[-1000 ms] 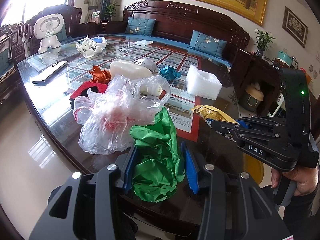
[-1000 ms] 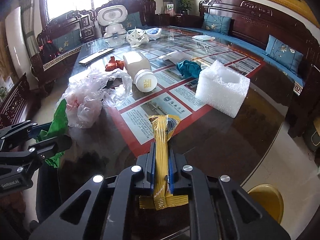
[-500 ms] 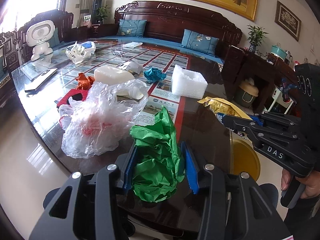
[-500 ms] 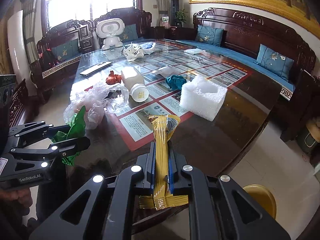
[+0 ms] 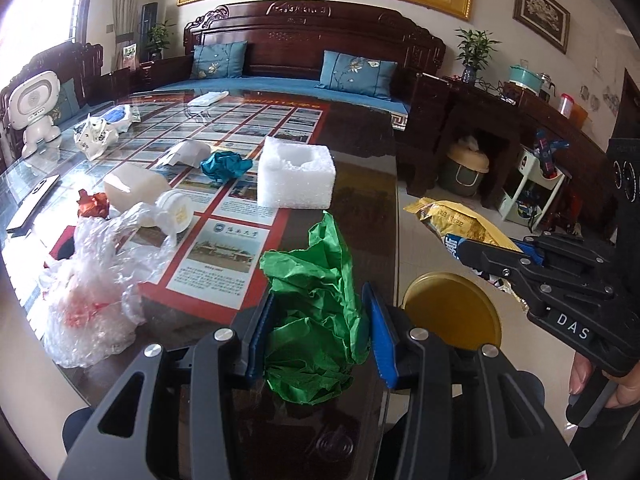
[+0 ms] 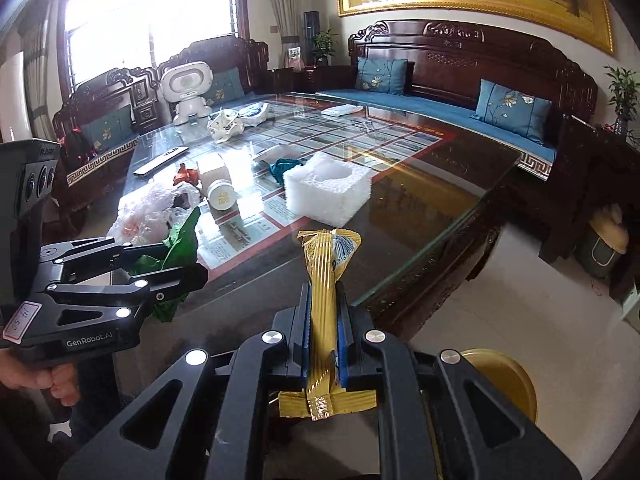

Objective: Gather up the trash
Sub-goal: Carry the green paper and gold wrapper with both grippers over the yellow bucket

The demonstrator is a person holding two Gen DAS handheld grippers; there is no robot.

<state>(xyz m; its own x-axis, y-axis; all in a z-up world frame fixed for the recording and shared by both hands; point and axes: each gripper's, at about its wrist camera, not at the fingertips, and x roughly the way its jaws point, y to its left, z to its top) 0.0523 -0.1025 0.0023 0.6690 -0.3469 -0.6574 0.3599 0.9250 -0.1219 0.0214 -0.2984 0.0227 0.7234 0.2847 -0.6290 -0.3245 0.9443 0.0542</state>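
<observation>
Trash held: 2 pieces, green crumpled paper [image 5: 316, 320] clamped in the left gripper [image 5: 320, 332], gold wrapper [image 6: 324, 320] pinched in the right gripper [image 6: 323, 336].
Change: both have been drawn back past the table [image 5: 360, 184] edge; the yellow bin [image 5: 452, 312] is now seen below.
Meaning: drop-off is judged next.
Left on table: foam block [image 5: 296, 180], plastic bag [image 5: 92, 280], bottle [image 5: 136, 188].

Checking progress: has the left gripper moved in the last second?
Yes. The left gripper, holding green paper, pulled back from the table toward the yellow bin.

White toy robot [image 5: 37, 110] on glass table [image 5: 360, 184]; blue-cushioned sofa [image 5: 312, 80] behind
</observation>
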